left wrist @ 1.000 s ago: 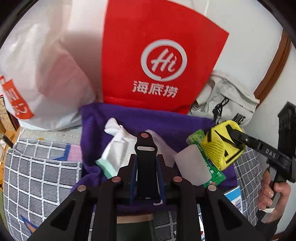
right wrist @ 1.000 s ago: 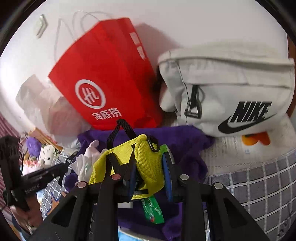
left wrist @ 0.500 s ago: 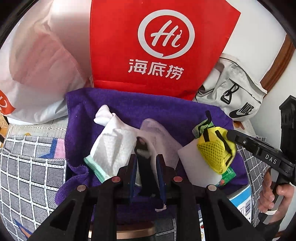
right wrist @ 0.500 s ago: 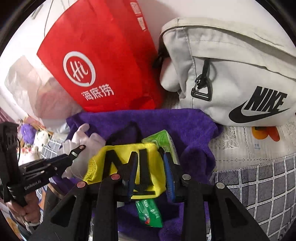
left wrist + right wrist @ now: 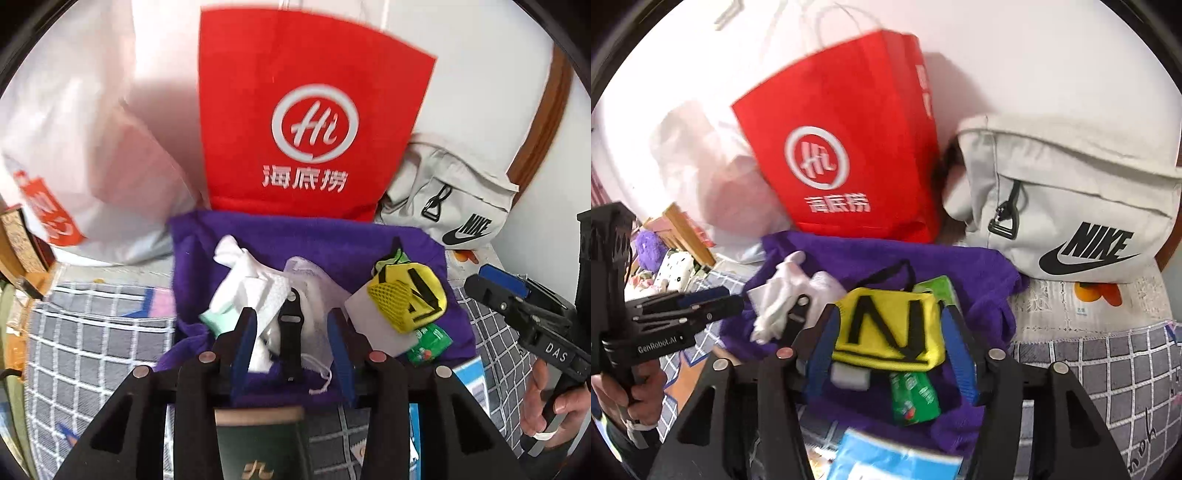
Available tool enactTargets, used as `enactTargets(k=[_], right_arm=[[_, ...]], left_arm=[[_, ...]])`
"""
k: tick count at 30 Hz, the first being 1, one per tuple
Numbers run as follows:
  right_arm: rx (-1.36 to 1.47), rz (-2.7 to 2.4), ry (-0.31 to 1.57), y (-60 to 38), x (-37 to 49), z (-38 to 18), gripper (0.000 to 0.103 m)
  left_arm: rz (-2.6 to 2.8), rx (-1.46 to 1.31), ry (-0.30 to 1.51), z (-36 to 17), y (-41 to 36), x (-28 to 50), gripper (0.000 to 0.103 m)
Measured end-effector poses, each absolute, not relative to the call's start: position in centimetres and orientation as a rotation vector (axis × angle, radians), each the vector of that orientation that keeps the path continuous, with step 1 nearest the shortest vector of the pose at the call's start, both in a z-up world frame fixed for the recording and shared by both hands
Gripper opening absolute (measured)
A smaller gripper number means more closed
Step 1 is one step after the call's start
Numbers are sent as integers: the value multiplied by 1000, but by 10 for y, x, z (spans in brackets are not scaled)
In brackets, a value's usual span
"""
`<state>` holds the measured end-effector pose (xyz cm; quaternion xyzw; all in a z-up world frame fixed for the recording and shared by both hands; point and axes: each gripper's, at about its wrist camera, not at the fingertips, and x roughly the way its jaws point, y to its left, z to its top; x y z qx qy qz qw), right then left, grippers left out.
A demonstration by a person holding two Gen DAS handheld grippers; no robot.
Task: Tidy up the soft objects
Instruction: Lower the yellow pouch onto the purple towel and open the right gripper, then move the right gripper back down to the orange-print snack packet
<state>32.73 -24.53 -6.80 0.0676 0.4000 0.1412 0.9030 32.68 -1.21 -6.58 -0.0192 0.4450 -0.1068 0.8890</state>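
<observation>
Both claws have just been opening: my right gripper (image 5: 886, 332) straddles the yellow pouch (image 5: 886, 328) without pinching, left gripper (image 5: 291, 332) loose over the black strap (image 5: 290, 332) lying lengthwise between its jaws.

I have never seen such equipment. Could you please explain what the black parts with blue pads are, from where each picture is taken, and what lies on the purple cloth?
There is no robot here. A person holds a two-finger clamp, called a gripper, in each hand. Each gripper carries a wide-angle camera that looks along its fingers, so one picture comes from the left gripper and the other from the right gripper.

On the purple towel lie crumpled white cloths, a black strap, a yellow mesh pouch and a green packet. Behind them stand a red paper bag and a grey Nike bag.

Nothing is held. Both pairs of jaws have just been opening. The strap shows between the left pads and the pouch between the right ones, but neither is pinched.
</observation>
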Motion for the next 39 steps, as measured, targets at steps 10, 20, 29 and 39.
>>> enactTargets(k=[10,20,29,39], right_arm=[[138,383,904,-210,252,-83,56],[-144,498,1062,-131,196,-135,31],[-344,374,1077,-112,195,-159,29],[-352,384,1068,-115,195,-156,0]], left_arm=[[-199,-77,917,-64,20,255,38],[-168,-140,951,-88,59,211,38],[-200,-180,927,-90,75,193,38],[-169,-160,936,-97,77,189,38]])
